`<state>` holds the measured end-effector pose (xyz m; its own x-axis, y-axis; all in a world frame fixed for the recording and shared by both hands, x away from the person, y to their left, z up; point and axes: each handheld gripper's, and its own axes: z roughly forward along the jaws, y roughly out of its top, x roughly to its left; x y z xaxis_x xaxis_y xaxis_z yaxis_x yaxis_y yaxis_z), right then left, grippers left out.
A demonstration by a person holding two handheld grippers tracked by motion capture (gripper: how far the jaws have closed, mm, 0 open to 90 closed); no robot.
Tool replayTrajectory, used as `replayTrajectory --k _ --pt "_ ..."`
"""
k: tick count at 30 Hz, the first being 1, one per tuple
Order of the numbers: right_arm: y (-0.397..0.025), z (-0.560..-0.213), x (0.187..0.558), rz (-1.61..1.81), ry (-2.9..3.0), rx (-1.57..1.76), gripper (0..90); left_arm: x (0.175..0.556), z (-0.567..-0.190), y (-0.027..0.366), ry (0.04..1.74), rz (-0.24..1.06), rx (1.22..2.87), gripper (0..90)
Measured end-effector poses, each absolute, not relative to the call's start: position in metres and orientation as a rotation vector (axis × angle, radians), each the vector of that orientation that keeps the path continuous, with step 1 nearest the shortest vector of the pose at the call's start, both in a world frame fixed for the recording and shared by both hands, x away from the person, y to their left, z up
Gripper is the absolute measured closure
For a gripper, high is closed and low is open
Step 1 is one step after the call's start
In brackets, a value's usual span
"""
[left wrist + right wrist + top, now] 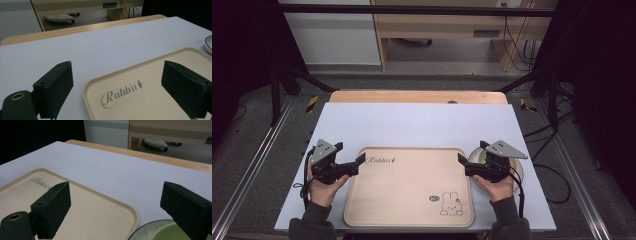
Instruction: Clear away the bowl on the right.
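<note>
White table [412, 122]: tray [409, 190] between both tools, bowl [477, 156] under right tool [462, 161].

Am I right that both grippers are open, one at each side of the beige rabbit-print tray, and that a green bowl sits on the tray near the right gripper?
Not quite: the green bowl sits on the white table cover, beside the beige rabbit-print tray, as the right gripper view shows. The rest holds: the left gripper and right gripper are open at the tray's sides.
</note>
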<state>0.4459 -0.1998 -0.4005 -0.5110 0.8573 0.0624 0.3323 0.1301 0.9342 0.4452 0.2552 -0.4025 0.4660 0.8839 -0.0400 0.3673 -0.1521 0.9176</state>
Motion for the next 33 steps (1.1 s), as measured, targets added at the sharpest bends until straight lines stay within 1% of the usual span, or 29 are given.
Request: replayTrajectory --k 33 --pt "-0.215 -0.397 0.447 1.322 1.890 1.213 12.0 0.445 -0.405 0.261 1.091 0.656 1.718 10.8"
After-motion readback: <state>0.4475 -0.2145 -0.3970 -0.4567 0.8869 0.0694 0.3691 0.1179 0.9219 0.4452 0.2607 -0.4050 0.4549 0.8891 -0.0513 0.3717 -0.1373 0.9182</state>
